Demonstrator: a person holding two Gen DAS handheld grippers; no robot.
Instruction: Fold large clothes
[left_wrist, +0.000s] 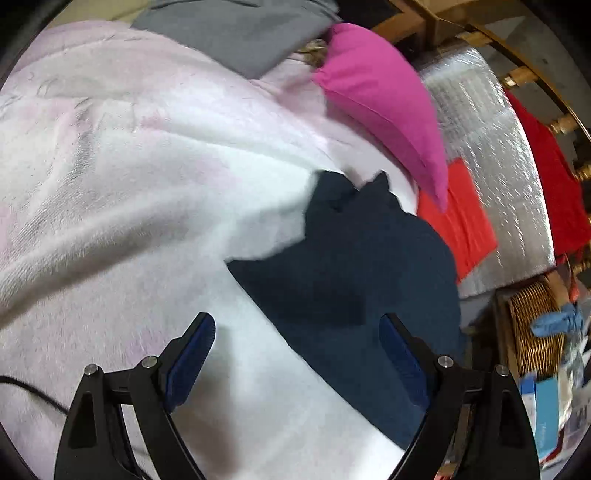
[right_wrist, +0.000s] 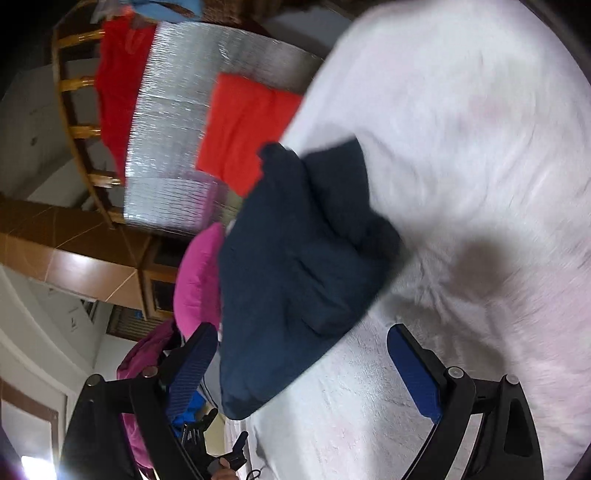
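On the pale fleece blanket (left_wrist: 129, 184) the navy garment (left_wrist: 351, 266) lies bunched and unfolded, your left tongs (left_wrist: 297, 347) and right tongs (right_wrist: 303, 362) both spread and empty.

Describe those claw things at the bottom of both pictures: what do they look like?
Both look alike. The left gripper and the right gripper each have two matte black angular fingers, lined on the inner faces with ribbed blue pads, and joined by black linkage bars with round silver pins. A thin black cable trails beside the left one.
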